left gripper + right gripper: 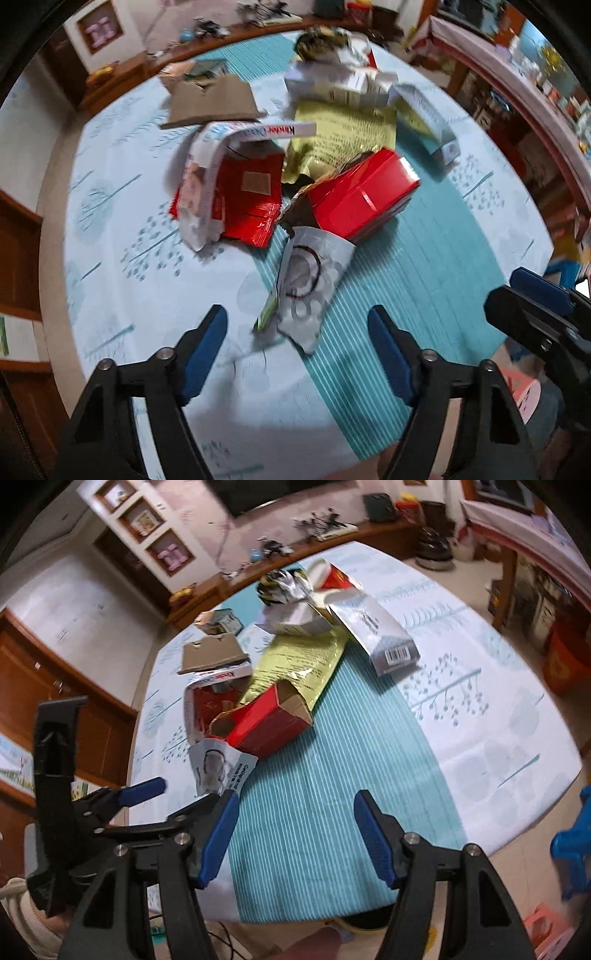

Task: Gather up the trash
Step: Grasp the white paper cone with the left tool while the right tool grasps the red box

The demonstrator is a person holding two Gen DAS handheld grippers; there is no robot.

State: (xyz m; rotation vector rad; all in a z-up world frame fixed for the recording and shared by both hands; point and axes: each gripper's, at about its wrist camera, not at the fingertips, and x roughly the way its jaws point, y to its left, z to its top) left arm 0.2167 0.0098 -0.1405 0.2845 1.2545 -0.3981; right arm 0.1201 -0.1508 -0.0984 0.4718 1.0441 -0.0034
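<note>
Your left tongs point(297, 339) point steeply down at the table point(118, 206) with their jaws wide and nothing between the pads; they straddle the near end of the white wrapper point(314, 280), which looks like the piece you mean to take first because it lies nearest the table's edge and sticks out of the heap. Your right tongs point(293, 834) hang over the teal striped runner point(332, 775), jaws also wide and empty, likely kept clear so the two tools do not meet. The trash sits bunched in the table's middle: a red carton point(364, 195) rests on the wrapper's far end, a red foil pouch point(251, 199) lies beside it, and a gold sheet point(347, 136) lies behind. Because the carton overlaps the wrapper, expect it to shift as you pull.
</note>
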